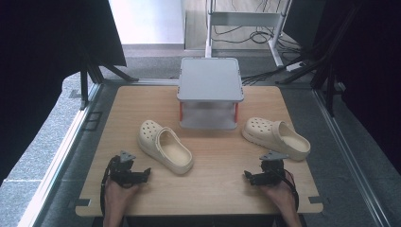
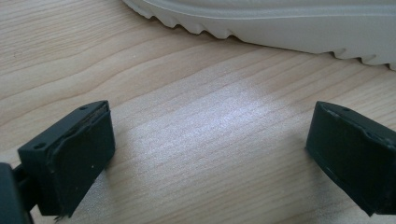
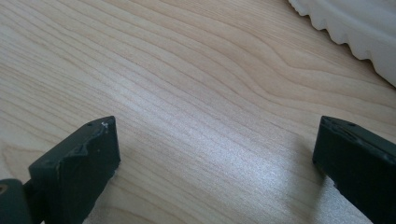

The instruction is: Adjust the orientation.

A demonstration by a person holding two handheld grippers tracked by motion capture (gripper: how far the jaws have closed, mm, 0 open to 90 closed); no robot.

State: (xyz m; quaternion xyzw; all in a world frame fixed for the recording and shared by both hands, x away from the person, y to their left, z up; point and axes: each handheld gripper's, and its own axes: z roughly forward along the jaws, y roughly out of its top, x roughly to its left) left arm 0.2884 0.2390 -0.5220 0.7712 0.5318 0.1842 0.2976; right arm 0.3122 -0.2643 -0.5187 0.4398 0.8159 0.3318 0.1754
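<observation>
Two hands reach in from the near edge of a light wooden table, each resting low on the board with a black two-jaw gripper: the left gripper sits near the front left corner, the right gripper near the front right, both pointing inward toward the table's middle and each topped by a grey three-cornered plate. In the left gripper view the left gripper has its blocky, matte black jaws spread wide with nothing but bare wood grain between them; the right gripper stands the same way in its own view, jaws far apart and empty. A cream foam clog, perforated over its rounded toe and open at the heel, lies just beyond the left gripper, angled with its toe toward the far left; its ridged, saw-toothed sole edge runs across the top of the left gripper view. A second, matching clog lies beside the right gripper toward the right edge, its scalloped sole rim showing in the corner of the right gripper view. Between the two clogs, at the far middle of the table, stands a grey two-tier plastic rack with red-orange corner posts, both shelves bare. Dark curtains, metal frame legs and loose cables surround the table on grey carpet.
</observation>
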